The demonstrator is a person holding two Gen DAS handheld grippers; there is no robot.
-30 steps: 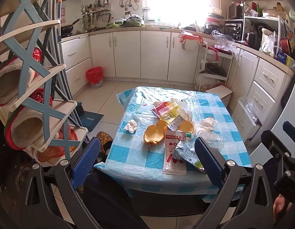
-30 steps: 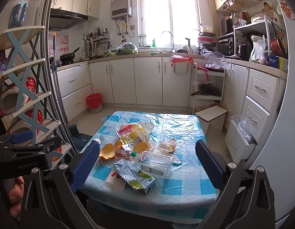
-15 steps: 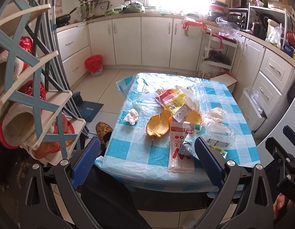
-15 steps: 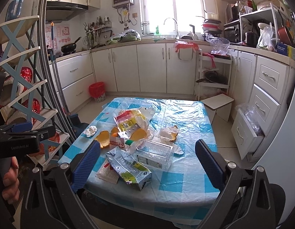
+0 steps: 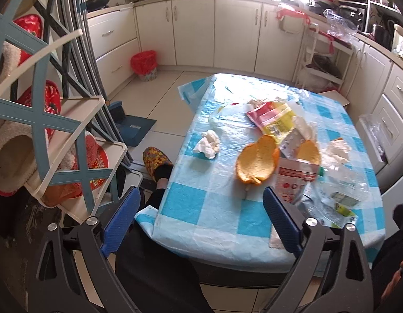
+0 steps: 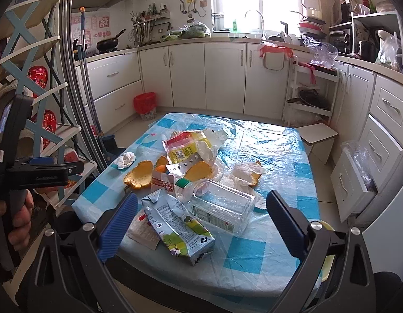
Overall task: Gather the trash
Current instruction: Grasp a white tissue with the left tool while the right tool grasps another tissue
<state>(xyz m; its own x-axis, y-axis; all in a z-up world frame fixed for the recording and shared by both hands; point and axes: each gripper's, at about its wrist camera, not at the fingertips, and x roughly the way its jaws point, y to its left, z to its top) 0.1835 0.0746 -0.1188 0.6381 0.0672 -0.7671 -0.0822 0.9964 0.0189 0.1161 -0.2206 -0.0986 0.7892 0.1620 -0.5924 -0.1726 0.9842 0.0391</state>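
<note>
Trash lies on a blue-checked table [image 5: 217,219] [image 6: 287,156]: orange peel [image 5: 256,161] [image 6: 139,176], a crumpled tissue [image 5: 208,143] [image 6: 126,159], a red-yellow snack bag [image 5: 273,117] [image 6: 185,146], a flattened drink carton [image 6: 178,224], a clear plastic box [image 6: 222,206] and a red-white carton [image 5: 292,180]. My left gripper [image 5: 201,219] is open and empty above the table's near left edge. My right gripper [image 6: 200,219] is open and empty over the drink carton at the near edge.
A shoe rack [image 5: 45,120] with slippers stands close on the left. A red-lined bin [image 5: 144,64] [image 6: 145,104] stands by the cabinets. A person's leg and patterned slipper [image 5: 157,159] are beside the table. A small stool [image 6: 318,138] stands at the table's far right.
Both grippers have moved forward and tilted down toward the table, so the trash looks larger and nearer. Both stay open and empty.
</note>
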